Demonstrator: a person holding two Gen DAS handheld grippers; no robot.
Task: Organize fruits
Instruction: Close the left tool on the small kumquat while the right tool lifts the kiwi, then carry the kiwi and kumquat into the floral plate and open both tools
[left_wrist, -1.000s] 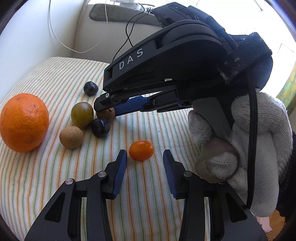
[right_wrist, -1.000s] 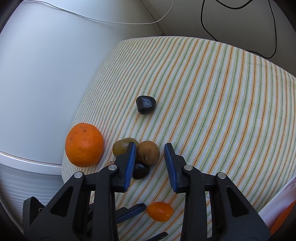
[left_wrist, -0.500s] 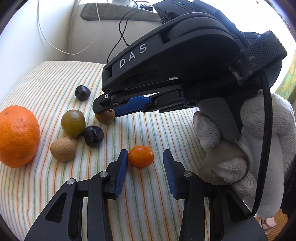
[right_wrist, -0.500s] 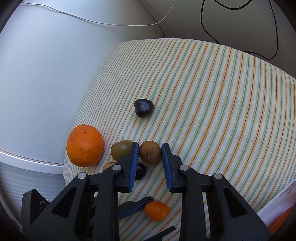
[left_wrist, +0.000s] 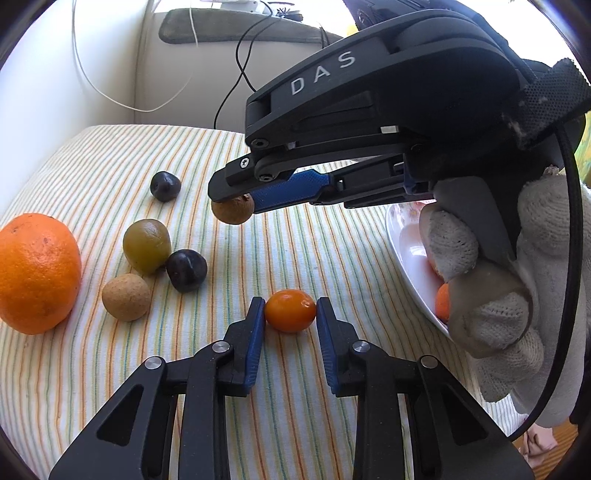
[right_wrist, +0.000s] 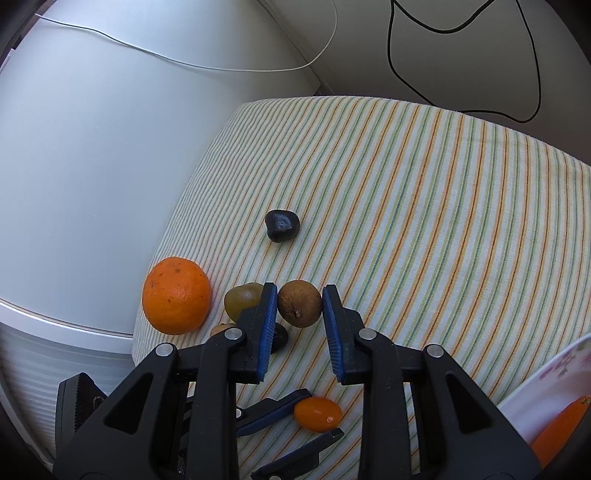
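Note:
My left gripper (left_wrist: 290, 309) is closing its jaws on a small orange kumquat (left_wrist: 290, 311), and both blue pads touch its sides on the striped cloth (left_wrist: 332, 258). My right gripper (right_wrist: 300, 306) is shut on a round brown fruit (right_wrist: 299, 303) and holds it just above the cloth. The left wrist view shows that brown fruit (left_wrist: 232, 211) under the right gripper's tips. Left of it lie a big orange (left_wrist: 35, 273), a green-yellow fruit (left_wrist: 147, 244), a tan fruit (left_wrist: 126, 296) and two dark plums (left_wrist: 185, 270) (left_wrist: 165, 185).
A white plate (left_wrist: 408, 254) holding an orange fruit sits at the right, partly behind a gloved hand (left_wrist: 517, 295). The cloth's edge drops off beside the big orange (right_wrist: 176, 295). White and black cables (right_wrist: 461, 29) run along the wall behind.
The left jaws have closed onto the kumquat. The right jaws have shut on the brown fruit and raised it off the cloth, away from the green-yellow fruit.

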